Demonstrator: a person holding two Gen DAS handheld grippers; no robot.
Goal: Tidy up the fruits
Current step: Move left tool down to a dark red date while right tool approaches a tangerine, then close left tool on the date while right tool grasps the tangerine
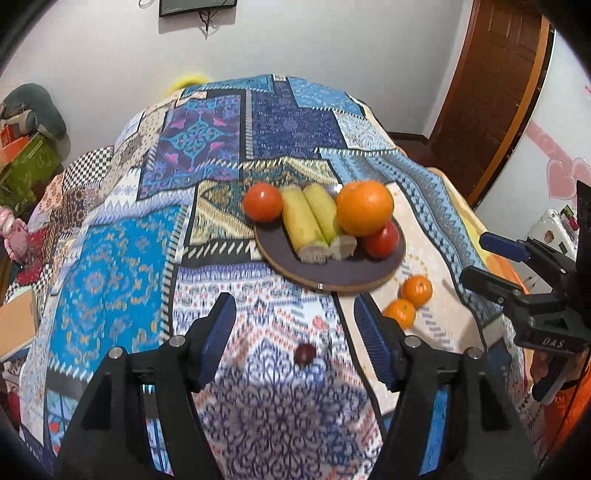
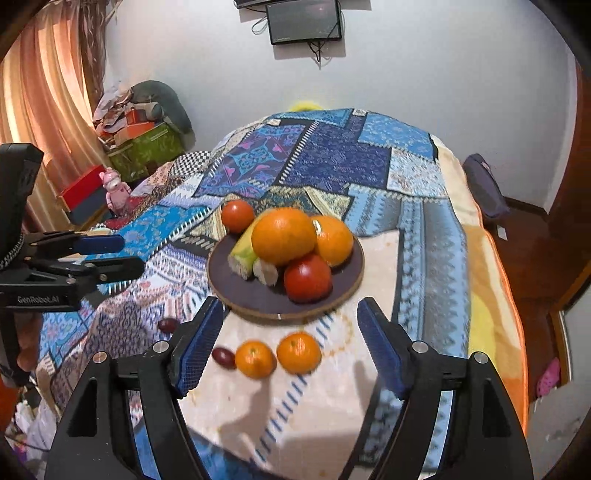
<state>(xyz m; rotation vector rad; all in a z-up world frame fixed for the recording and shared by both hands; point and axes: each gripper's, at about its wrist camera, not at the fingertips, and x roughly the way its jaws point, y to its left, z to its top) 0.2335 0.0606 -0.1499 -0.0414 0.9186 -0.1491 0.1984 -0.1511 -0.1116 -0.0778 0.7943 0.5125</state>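
A dark round plate lies on the patterned blanket. It holds two corn cobs, a large orange, a second orange and two tomatoes. Two small mandarins lie on the cloth in front of the plate. Two dark red grapes lie near them; one shows in the left wrist view. My left gripper is open and empty above that grape. My right gripper is open and empty around the mandarins.
The blanket-covered bed drops off on both sides. Boxes and clutter and a pink toy stand at the left by the curtain. A wooden door is at the right. A screen hangs on the wall.
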